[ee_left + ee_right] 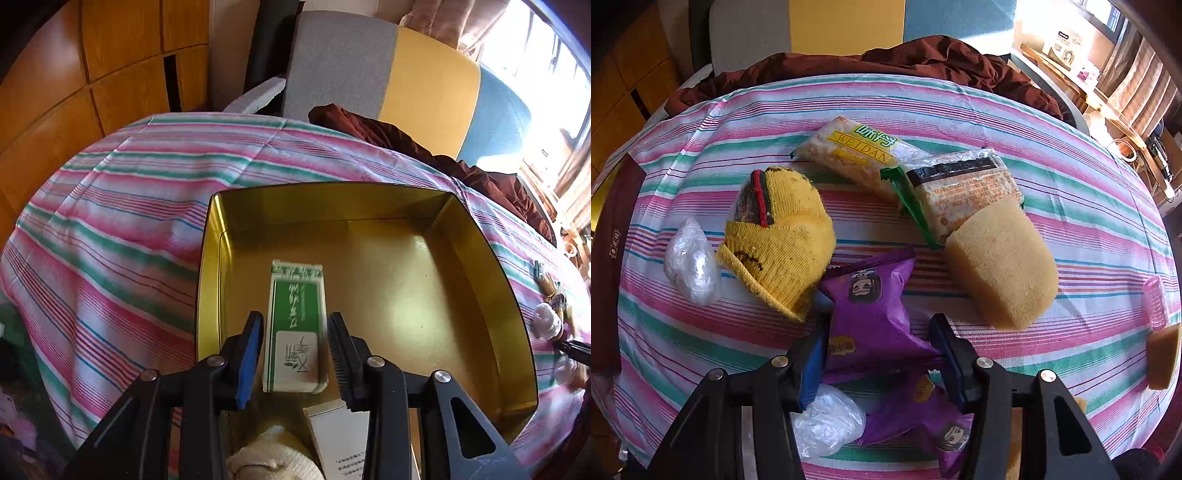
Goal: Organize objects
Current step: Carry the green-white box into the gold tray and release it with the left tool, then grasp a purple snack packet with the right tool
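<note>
- Left gripper [295,354]: one green-and-white box [297,328] sits between the jaws, lying on the floor of the gold tin [491,295]. There's a sliver of gap on both sides, so the pads look let go rather than pressing on it.
- Just below those jaws, closer to the camera: one white box [338,435] with small print, and one cream knitted thing [273,458] left of it. So three items in the one tin that I can count.
- Right gripper [879,347]: clenched on one purple snack bag [875,314], both pads squeezing its lower end. The bag lies on the striped tablecloth [1071,177].
- Second purple snack bag [923,421] is under the jaws, nearer the camera. Two purple ones total.
- Two crumpled clear plastic wads: one [692,266] far left of the jaws, one [827,421] just under the left pad.
- One yellow knitted hat [779,240] up and left of the jaws, touching the held bag's corner.
- Two rice-cracker packs beyond the jaws: the yellow-label one [857,155] and the clear dark-banded one [964,188], overlapping.
- One big tan sponge [1001,266] up and right of the jaws, plus a smaller tan sponge piece [1161,354] at the far right edge.
- One pink hair roller [1156,299] right above that small piece.
</note>
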`<action>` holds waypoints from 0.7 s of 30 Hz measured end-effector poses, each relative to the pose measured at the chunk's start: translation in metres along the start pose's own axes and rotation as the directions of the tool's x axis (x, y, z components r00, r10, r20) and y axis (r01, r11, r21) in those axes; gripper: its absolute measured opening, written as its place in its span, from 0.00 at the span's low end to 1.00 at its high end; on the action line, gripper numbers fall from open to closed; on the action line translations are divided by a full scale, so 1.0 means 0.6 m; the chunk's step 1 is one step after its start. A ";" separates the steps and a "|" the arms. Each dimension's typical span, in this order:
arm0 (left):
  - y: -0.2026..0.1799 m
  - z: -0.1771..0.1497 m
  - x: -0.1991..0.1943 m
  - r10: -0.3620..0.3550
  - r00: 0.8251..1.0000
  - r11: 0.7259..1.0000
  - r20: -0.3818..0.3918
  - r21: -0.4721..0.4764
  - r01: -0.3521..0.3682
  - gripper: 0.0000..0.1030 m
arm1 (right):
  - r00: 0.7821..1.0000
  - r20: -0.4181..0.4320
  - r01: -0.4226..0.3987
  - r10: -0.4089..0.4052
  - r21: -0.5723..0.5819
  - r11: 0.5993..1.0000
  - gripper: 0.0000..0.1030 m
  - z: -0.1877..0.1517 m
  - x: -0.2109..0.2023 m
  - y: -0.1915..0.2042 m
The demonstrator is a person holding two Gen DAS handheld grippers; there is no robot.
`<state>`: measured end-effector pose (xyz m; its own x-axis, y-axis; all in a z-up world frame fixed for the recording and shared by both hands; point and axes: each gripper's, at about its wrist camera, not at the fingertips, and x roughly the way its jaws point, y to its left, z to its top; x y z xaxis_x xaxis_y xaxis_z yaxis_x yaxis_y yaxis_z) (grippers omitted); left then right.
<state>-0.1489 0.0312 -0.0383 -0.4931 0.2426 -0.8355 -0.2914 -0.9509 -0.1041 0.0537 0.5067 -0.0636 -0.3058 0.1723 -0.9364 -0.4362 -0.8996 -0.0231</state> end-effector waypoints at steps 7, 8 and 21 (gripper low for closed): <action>0.013 -0.020 -0.007 0.019 1.000 0.999 0.016 -0.039 -0.018 0.51 | 1.000 0.001 0.002 -0.002 -0.003 1.000 0.52 -0.002 -0.007 -0.002; 0.014 -0.019 -0.011 0.023 0.999 0.999 0.027 -0.047 -0.022 0.51 | 1.000 0.001 0.002 -0.002 -0.003 1.000 0.52 -0.001 -0.008 -0.002; 0.008 -0.066 -0.098 0.041 0.987 0.989 0.153 -0.146 -0.019 0.54 | 1.000 0.003 0.014 -0.014 -0.013 1.000 0.52 -0.003 -0.014 0.001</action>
<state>-0.0888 0.0049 -0.0111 -0.6243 0.2295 -0.7467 -0.1591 -0.9732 -0.1661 0.0574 0.5041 -0.0565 -0.3025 0.1863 -0.9348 -0.4293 -0.9022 -0.0409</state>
